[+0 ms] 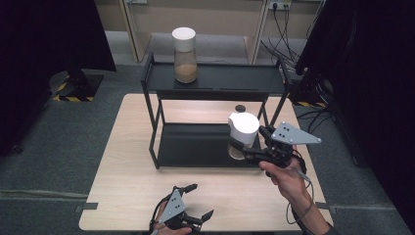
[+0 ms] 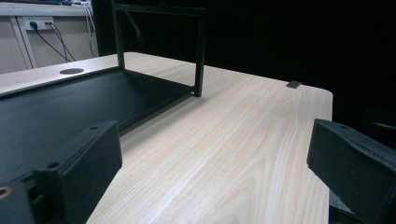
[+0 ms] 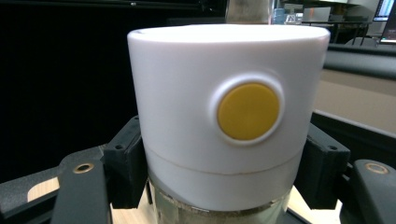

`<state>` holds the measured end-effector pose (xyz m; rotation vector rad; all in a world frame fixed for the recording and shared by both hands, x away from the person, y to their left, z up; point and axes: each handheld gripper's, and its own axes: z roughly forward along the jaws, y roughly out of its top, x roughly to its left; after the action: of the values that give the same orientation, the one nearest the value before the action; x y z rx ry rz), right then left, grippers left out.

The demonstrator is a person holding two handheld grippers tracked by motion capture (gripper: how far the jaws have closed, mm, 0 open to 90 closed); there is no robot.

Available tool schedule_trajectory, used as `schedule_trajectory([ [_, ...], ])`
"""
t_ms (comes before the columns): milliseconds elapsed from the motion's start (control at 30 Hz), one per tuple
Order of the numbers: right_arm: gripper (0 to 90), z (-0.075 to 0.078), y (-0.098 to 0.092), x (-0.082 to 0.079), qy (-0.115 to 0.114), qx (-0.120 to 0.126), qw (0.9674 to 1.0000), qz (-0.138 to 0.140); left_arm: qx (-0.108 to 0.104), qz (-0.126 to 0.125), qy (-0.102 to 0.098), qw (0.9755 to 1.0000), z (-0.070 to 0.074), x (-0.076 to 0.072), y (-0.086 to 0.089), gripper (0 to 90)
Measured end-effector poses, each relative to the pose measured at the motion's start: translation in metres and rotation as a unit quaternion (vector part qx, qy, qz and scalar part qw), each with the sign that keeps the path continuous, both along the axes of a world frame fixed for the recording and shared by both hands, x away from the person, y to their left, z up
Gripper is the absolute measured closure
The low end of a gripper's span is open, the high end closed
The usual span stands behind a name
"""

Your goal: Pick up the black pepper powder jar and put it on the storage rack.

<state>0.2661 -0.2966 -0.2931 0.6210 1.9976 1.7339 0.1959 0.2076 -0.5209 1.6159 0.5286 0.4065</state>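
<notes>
My right gripper [image 1: 238,148] is shut on a clear jar with a tall white lid [image 1: 243,129] and holds it above the lower shelf of a black two-level rack [image 1: 195,145]. In the right gripper view the white lid [image 3: 187,116] with a round yellow button [image 3: 248,111] stands between both jaws, which press on its sides. A second white-lidded jar [image 1: 185,54] with brown contents stands on the rack's top shelf [image 1: 235,81]. My left gripper [image 1: 201,200] rests low near the table's front edge, open, with nothing between its jaws [image 2: 210,163].
The wooden table [image 1: 127,166] carries the rack at its middle and back. A small dark round cap [image 1: 240,107] lies on the table behind the rack. Dark curtains and stand bases flank the table; cables hang at the back right.
</notes>
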Motion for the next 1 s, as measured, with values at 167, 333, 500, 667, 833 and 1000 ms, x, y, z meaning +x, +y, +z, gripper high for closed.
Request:
schedule_trajectory([
  [167,30.9,0.016,0.004,0.005,0.001,0.006,1.0,0.002,-0.001,0.001,-0.001,1.0,0.0,0.0,0.0,2.6],
  [333,30.9,0.029,0.008,0.008,-0.001,0.006,1.0,-0.003,-0.001,0.0,0.0,1.0,-0.001,0.0,0.0,2.6],
  [500,30.9,0.04,0.012,0.016,0.003,0.013,0.9999,-0.005,0.0,0.0,0.001,1.0,0.0,0.0,0.0,2.6],
  [667,30.9,0.052,0.02,0.02,-0.003,0.01,0.9998,-0.015,0.0,0.0,0.0,1.0,0.0,-0.001,0.0,2.6],
  [833,31.0,0.062,0.026,0.025,-0.003,0.009,0.9998,-0.02,0.001,-0.002,0.0,1.0,0.0,-0.001,0.0,2.6],
  [1000,30.9,0.074,0.03,0.029,-0.008,0.013,0.9995,-0.026,0.001,-0.001,0.0,1.0,0.0,-0.001,0.0,2.6],
])
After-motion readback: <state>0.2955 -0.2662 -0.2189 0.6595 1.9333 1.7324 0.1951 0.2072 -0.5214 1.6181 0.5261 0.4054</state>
